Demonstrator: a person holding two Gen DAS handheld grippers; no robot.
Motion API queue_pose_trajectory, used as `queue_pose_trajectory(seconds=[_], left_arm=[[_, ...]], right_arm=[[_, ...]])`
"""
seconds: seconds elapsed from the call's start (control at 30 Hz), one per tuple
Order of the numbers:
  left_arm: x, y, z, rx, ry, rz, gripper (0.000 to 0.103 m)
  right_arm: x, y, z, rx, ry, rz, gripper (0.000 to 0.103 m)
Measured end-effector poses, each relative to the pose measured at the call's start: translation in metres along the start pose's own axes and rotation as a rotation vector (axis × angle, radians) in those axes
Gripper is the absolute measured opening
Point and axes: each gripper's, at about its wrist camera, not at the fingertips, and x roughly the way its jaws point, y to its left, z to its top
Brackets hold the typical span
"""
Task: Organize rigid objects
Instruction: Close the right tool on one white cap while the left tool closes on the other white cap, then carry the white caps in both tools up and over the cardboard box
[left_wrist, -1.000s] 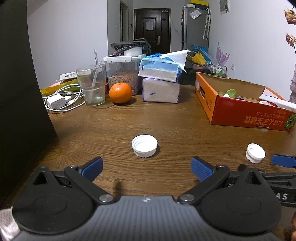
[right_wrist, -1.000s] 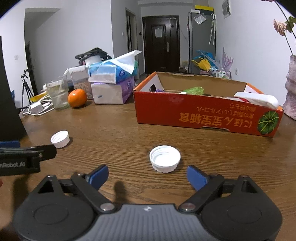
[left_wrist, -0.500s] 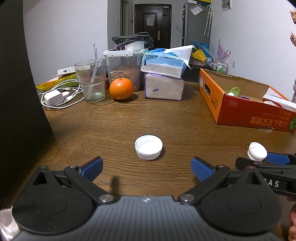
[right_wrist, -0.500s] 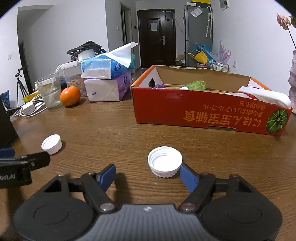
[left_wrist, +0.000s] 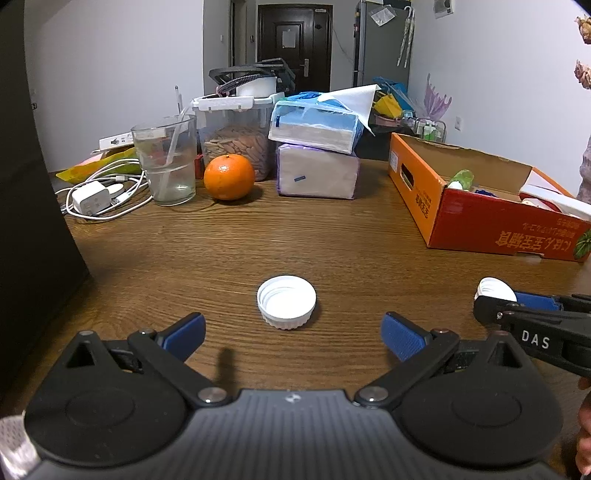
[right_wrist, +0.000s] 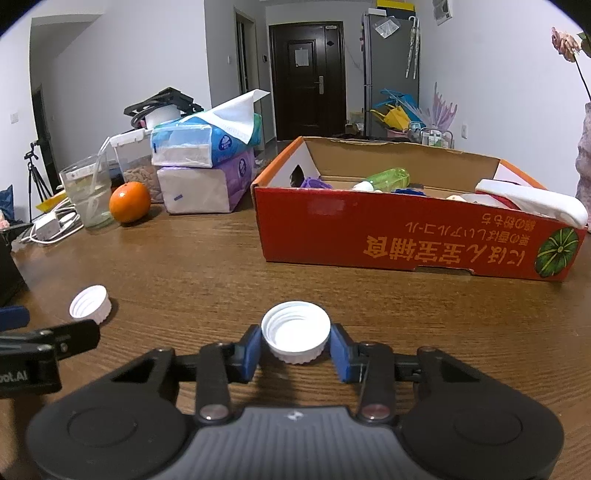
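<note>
wood table (left_wrist: 332, 236): 2 white caps (left_wrist: 287, 301) (open side up), red box (right_wrist: 406, 232), orange (left_wrist: 229, 176).

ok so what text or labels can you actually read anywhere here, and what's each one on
"DAS": white letters on the black arm of the right gripper, seen from the left wrist view.
"ool.AI": cut-off white letters on the black left gripper body.
Orange upside-down characters on the red cardboard box: legible strokes, not transcribed.
Blue logo on the blue tissue pack: too blurred.

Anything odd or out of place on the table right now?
Two white ribbed plastic caps sit loose and upside down on the wooden table, no bottles nearby: one ahead of the open left gripper, the other pinched in the right gripper. No spills.
</note>
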Motion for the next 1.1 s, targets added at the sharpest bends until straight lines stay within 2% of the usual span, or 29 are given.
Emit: queue_pose_trajectory(seconds=[0.33, 0.37, 0.5, 0.63, 0.77, 0.8, 0.9, 1.1], left_arm=[[0.018, 0.005, 0.011, -0.028, 0.006, 0.003, 0.102], [0.020, 0.006, 0.012, -0.029, 0.010, 0.000, 0.099], [0.024, 0.006, 0.012, -0.029, 0.029, -0.028, 0.075], [0.024, 0.005, 0.011, -0.022, 0.034, -0.035, 0.067], [0.026, 0.006, 0.011, -0.030, 0.050, -0.058, 0.043], [0.027, 0.007, 0.011, -0.034, 0.054, -0.062, 0.040], [0.026, 0.009, 0.010, -0.051, 0.052, -0.087, 0.040], [0.025, 0.008, 0.010, -0.046, 0.047, -0.076, 0.040]], right_arm=[[0.000, -0.004, 0.001, 0.026, -0.013, -0.001, 0.039], [0.000, -0.005, 0.001, 0.027, -0.014, -0.001, 0.039], [-0.001, -0.005, 0.001, 0.029, -0.017, 0.001, 0.039], [-0.001, -0.006, 0.001, 0.031, -0.019, 0.003, 0.039], [-0.003, -0.005, 0.001, 0.028, -0.023, 0.006, 0.039], [-0.003, -0.005, 0.001, 0.026, -0.024, 0.006, 0.039], [-0.003, -0.005, 0.001, 0.025, -0.024, 0.007, 0.039], [-0.003, -0.005, 0.001, 0.025, -0.026, 0.009, 0.039]])
